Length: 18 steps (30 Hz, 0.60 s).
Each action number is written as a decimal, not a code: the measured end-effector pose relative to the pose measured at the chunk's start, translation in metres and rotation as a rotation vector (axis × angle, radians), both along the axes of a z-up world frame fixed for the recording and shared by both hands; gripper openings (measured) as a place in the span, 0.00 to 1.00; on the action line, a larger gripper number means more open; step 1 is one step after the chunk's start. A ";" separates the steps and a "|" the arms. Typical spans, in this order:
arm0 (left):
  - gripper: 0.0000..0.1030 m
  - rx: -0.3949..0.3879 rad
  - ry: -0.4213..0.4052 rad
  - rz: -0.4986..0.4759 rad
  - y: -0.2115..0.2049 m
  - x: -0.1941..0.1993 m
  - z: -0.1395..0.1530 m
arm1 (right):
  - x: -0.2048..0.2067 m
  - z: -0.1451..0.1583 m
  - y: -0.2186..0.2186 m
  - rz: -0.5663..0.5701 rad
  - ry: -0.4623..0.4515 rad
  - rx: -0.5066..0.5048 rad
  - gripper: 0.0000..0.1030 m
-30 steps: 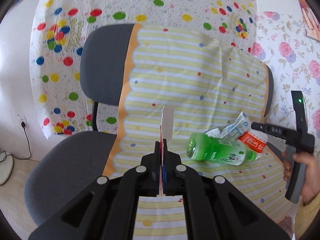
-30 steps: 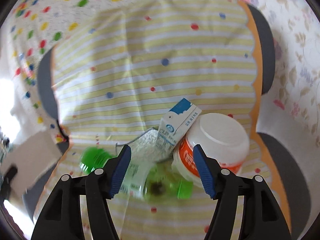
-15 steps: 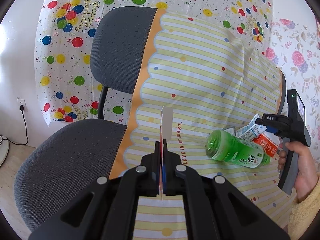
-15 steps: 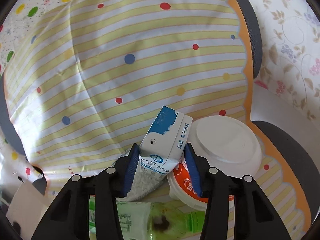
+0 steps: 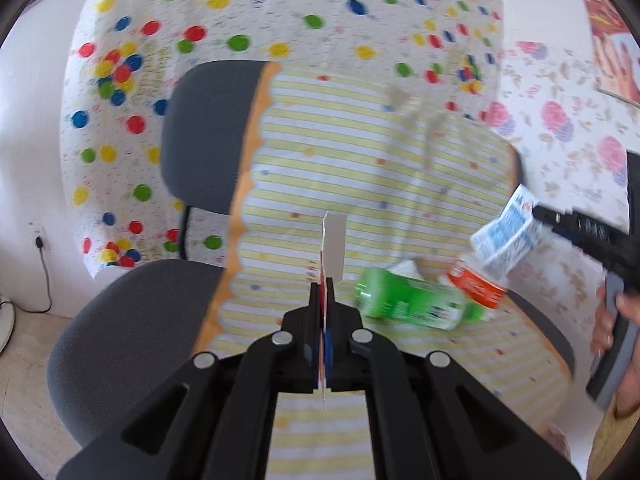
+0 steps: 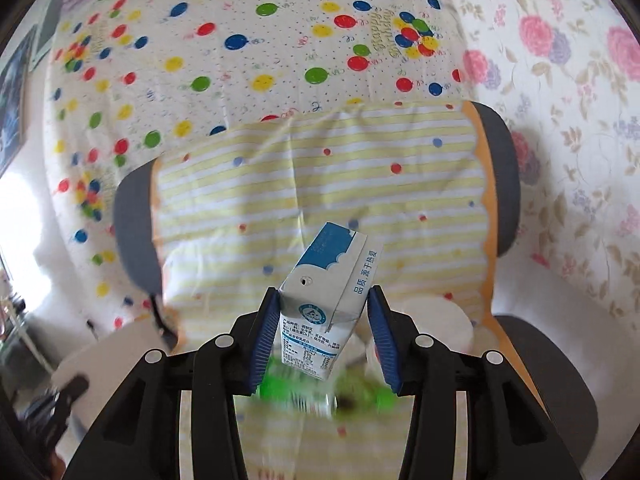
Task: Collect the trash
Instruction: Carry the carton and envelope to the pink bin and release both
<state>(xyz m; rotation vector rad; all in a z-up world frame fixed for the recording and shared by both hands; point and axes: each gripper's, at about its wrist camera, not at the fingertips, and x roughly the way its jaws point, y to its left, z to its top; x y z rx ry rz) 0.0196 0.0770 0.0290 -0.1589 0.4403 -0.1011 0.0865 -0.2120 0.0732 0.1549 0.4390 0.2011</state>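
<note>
Here, right gripper [image 6: 322,328] clamped on a small blue-and-white paper milk carton [image 6: 326,304], blue ribbed pads [image 6: 266,332] pressed to its two sides, carton lifted clear above the seat and tilted slightly right. Below the carton, lying on its side on the yellow-and-white striped dotted cloth [image 6: 320,184], a green plastic bottle [image 5: 412,306], blurred in the right wrist view. Just beside the bottle's far end, a round orange-and-white lidded tub [image 5: 476,284], and behind the bottle a crumpled white tissue [image 5: 404,268]. Cloth draped over the back and seat of a grey fabric office chair [image 5: 204,140]. Left gripper [image 5: 325,296] fully closed, pinching a thin white card [image 5: 332,248] that stands upright on edge between the fingers, held over the seat left of the bottle. At the right edge, a hand [image 5: 616,340] around the right gripper's handle.
</note>
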 end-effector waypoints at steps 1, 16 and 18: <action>0.00 -0.003 0.003 -0.014 -0.007 -0.003 0.001 | -0.016 -0.005 -0.007 0.011 0.009 0.009 0.45; 0.00 0.038 0.069 -0.496 -0.202 -0.052 -0.013 | -0.182 -0.053 -0.138 -0.202 0.130 0.041 0.45; 0.00 0.033 0.076 -0.546 -0.222 -0.058 -0.016 | -0.202 -0.060 -0.157 -0.267 0.143 0.017 0.45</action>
